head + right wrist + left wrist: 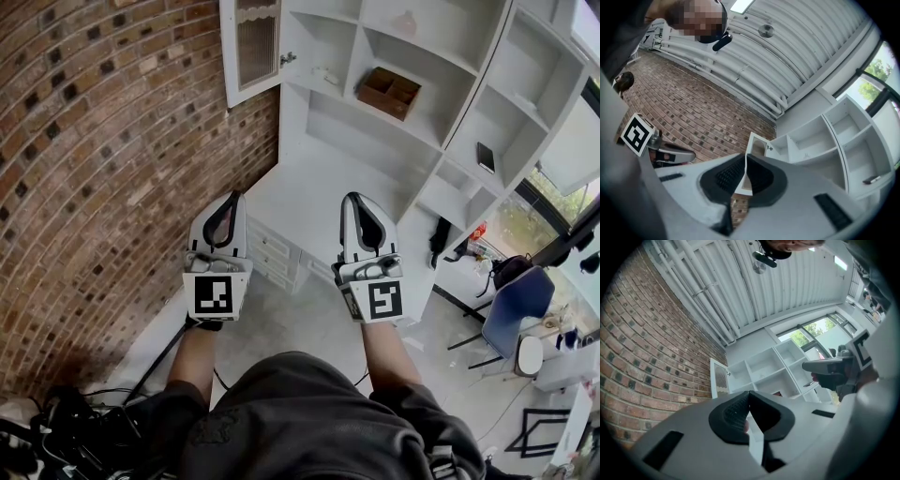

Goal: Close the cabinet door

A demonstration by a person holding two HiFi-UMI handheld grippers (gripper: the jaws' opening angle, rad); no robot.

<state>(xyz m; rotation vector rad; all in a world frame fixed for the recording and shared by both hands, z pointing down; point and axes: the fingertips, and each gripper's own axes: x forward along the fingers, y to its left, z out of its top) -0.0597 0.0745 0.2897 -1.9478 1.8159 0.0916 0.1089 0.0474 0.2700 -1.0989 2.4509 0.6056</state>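
- Brick wall [94,169] takes up the whole left side of the head view, curving from the top edge down to the lower left.
- Big white shelving unit [375,159] fills the top middle and right, lots of open cubbies. There's a row of drawers [272,255] low down, just right of the left gripper.
- The person [300,412] is at the bottom centre in dark grey. Both forearms reach up into the frame, one gripper each.
- Blue chair [516,300] sits at the right edge, beside the unit.
- The cabinet door [251,47] is at the top, left of centre, and it's hanging wide open. It's swung out on the brick-wall side of the unit, with a ribbed panel in it and a small latch on the edge nearest the shelves. It also shows in the left gripper view [719,378] and the right gripper view [757,147], open in both.
- Left gripper [230,199] is just left of centre, pointing up-frame and well apart from the door. Its fingers [732,414] are together at the tips with nothing between them.
- Right gripper [354,199] is beside it, right of centre, same pose and also nowhere near the door. Its fingers [726,176] are pressed together and empty.
- Wooden box [387,92] sits in a cubby right of the door.
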